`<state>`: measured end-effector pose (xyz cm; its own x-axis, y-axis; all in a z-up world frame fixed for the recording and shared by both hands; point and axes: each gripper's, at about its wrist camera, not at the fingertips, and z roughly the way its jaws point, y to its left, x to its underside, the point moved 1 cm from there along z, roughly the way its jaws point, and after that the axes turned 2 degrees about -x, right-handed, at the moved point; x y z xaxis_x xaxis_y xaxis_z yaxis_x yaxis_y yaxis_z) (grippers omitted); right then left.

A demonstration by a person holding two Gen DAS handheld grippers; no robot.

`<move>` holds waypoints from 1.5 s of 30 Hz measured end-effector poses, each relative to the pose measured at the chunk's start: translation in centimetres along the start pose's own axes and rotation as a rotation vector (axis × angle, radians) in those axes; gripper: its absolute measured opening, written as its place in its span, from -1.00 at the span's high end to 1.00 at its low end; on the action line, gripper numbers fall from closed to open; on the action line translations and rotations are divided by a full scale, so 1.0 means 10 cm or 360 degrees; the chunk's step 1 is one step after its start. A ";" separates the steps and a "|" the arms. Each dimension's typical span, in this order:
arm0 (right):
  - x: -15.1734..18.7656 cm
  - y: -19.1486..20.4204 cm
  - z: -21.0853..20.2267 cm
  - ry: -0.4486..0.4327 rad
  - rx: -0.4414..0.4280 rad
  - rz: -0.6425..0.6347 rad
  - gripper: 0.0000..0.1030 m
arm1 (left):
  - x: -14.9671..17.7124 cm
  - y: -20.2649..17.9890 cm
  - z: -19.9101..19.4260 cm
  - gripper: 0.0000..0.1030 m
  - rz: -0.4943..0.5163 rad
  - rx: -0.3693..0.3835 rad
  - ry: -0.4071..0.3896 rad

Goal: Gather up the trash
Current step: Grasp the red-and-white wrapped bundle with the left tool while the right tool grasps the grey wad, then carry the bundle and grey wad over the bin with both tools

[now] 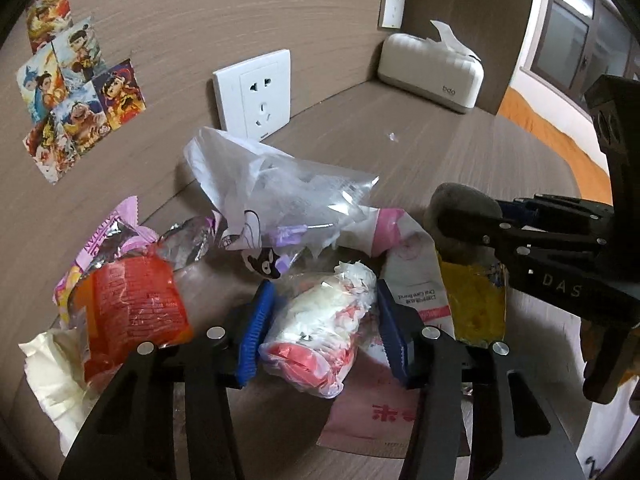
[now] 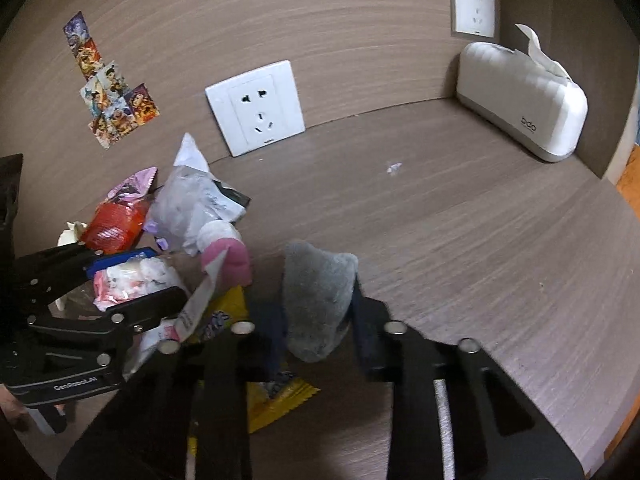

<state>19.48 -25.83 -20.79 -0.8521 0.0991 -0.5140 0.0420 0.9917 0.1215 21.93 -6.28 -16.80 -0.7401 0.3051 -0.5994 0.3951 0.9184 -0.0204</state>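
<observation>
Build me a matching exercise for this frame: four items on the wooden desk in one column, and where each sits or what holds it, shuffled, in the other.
Items
1. crumpled white-and-red plastic bag
2. grey fuzzy cloth
3. cream tissue box
4. orange foil wrapper

Places
A. back right corner of the desk
B. between the left gripper's blue pads
C. left end of the trash pile
D. between the right gripper's fingers

Pairs: 1-B, 2-D, 3-A, 4-C

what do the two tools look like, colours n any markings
Both are matte black, skeletal linkage frames with silver round rivets and ridged blue pads on the fingers. The left tool carries white "GenRobot.AI" lettering on its side; the right tool shows "DAS" in pale letters. No cables or sleeves are visible.
</observation>
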 end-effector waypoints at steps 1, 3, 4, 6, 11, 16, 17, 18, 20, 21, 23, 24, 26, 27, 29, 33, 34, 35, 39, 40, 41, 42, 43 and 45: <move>0.00 0.00 -0.01 -0.0002 -0.0008 0.0006 0.56 | 0.00 0.01 -0.02 0.04 -0.0013 0.0005 0.0000; -0.02 0.00 -0.09 -0.0019 -0.0056 0.0041 0.56 | -0.01 0.04 -0.12 0.04 -0.0044 0.0017 -0.0028; -0.02 0.01 -0.15 -0.0039 -0.0057 0.0043 0.56 | -0.01 0.05 -0.17 0.04 -0.0061 0.0027 -0.0040; -0.03 0.04 -0.26 -0.0069 -0.0067 0.0038 0.56 | -0.03 0.08 -0.32 0.04 -0.0088 0.0015 -0.0080; -0.06 0.09 -0.62 -0.0183 -0.0098 0.0006 0.56 | -0.13 0.07 -0.62 0.04 -0.0127 0.0024 -0.0161; -0.07 0.06 -0.93 -0.0274 -0.0101 -0.0001 0.56 | -0.20 -0.15 -0.87 0.04 -0.0083 0.0038 -0.0234; -0.06 0.03 -1.00 -0.0289 -0.0098 0.0002 0.56 | -0.21 -0.19 -0.91 0.04 -0.0076 0.0045 -0.0245; -0.04 0.01 -1.08 -0.0311 -0.0090 0.0006 0.56 | -0.22 -0.26 -0.94 0.04 -0.0064 0.0057 -0.0257; -0.02 -0.04 -1.17 -0.0327 -0.0081 0.0011 0.56 | -0.24 -0.39 -1.01 0.04 -0.0037 0.0070 -0.0275; 0.01 -0.08 -1.25 -0.0343 -0.0072 0.0017 0.56 | -0.25 -0.46 -1.02 0.04 -0.0024 0.0083 -0.0282; 0.07 -0.15 -1.37 -0.0362 -0.0054 0.0027 0.56 | -0.26 -0.63 -1.05 0.04 0.0004 0.0113 -0.0291; 0.11 -0.19 -1.44 -0.0371 -0.0039 0.0035 0.56 | -0.26 -0.72 -1.06 0.04 0.0021 0.0130 -0.0296; 0.18 -0.29 -1.56 -0.0385 -0.0010 0.0056 0.56 | -0.25 -0.89 -1.08 0.04 0.0050 0.0171 -0.0294; 0.23 -0.35 -1.64 -0.0388 0.0007 0.0067 0.56 | -0.25 -1.00 -1.07 0.04 0.0069 0.0200 -0.0291; 0.32 -0.45 -1.75 -0.0394 0.0045 0.0088 0.56 | -0.25 -1.21 -1.05 0.04 0.0112 0.0255 -0.0283; 0.54 -0.73 -2.02 -0.0406 0.0149 0.0156 0.56 | -0.25 -1.64 -1.00 0.04 0.0193 0.0372 -0.0263; 0.60 -0.80 -2.08 -0.0405 0.0174 0.0177 0.56 | -0.24 -1.73 -0.98 0.04 0.0212 0.0394 -0.0258; 0.65 -0.87 -2.13 -0.0406 0.0200 0.0198 0.56 | -0.24 -1.86 -0.96 0.04 0.0239 0.0426 -0.0249; 0.94 -1.19 -2.37 -0.0407 0.0309 0.0307 0.56 | -0.21 -2.32 -0.87 0.04 0.0340 0.0533 -0.0209; 1.03 -1.29 -2.43 -0.0402 0.0338 0.0341 0.56 | -0.20 -2.44 -0.84 0.04 0.0365 0.0556 -0.0199; 1.11 -1.36 -2.48 -0.0399 0.0361 0.0369 0.56 | -0.18 -2.59 -0.81 0.04 0.0396 0.0590 -0.0182; 1.18 -1.42 -2.52 -0.0397 0.0381 0.0392 0.56 | -0.18 -2.67 -0.78 0.04 0.0414 0.0610 -0.0172; 1.26 -1.50 -2.56 -0.0393 0.0404 0.0420 0.56 | -0.16 -2.82 -0.74 0.04 0.0442 0.0642 -0.0153; 1.41 -1.64 -2.63 -0.0387 0.0444 0.0475 0.56 | -0.13 -3.02 -0.66 0.04 0.0482 0.0691 -0.0116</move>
<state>-6.94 -42.83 -7.63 -0.6360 0.3662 -0.6792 0.4330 0.8980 0.0786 7.39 -32.78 -10.13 -0.5243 0.5078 -0.6835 0.7853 0.5987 -0.1576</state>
